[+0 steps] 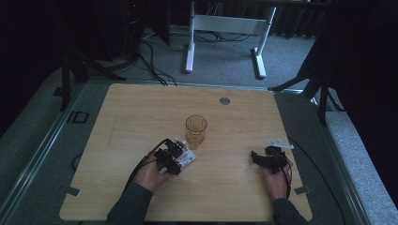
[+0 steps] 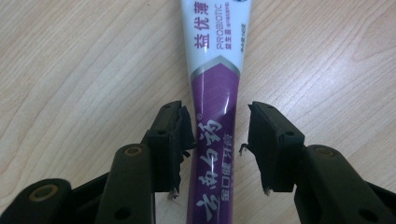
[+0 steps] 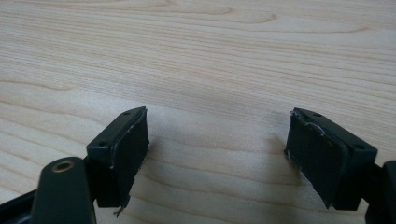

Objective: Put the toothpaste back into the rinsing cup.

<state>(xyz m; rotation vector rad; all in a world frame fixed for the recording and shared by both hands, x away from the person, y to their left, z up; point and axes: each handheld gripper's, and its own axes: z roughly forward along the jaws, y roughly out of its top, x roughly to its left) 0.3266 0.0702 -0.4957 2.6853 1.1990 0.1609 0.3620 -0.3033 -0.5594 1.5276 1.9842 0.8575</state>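
left jaws closing in on a toothpaste tube, and a few ways it could go sideways

the toothpaste tube (image 2: 215,116) lies flat on the worktop (image 1: 141,122), a white and purple one with "probiotic" printed on the white end. in the high view it sits at about 7 o'clock from the amber glass (image 1: 195,131), just beside it, and i can't tell if they touch.

the left gripper (image 2: 215,140) is lined up along the tube, with a jaw on each side of the purple part. the jaws stand at middling width. the left pad looks like it's touching or about to touch the tube's edge, while the right pad has a clear gap, so nothing is clamped yet. the right gripper (image 3: 217,149) hangs over bare wood at about 4 o'clock from the glass, well apart from it, jaws wide with nothing between them.

what i'd worry about, just guessing from how it sits:
- the tube is off-centre in the jaws. if they close like that, one pad hits first and could shove or roll the tube sideways instead of gripping it.
- it's a soft, glossy tube, so a hard squeeze could dent it or let it slip out, and a pinch on the thin flat end may not hold.
- the glass is close at the far end of the tube. lifting or swinging the tube toward 12 o'clock could bump the glass and tip it.
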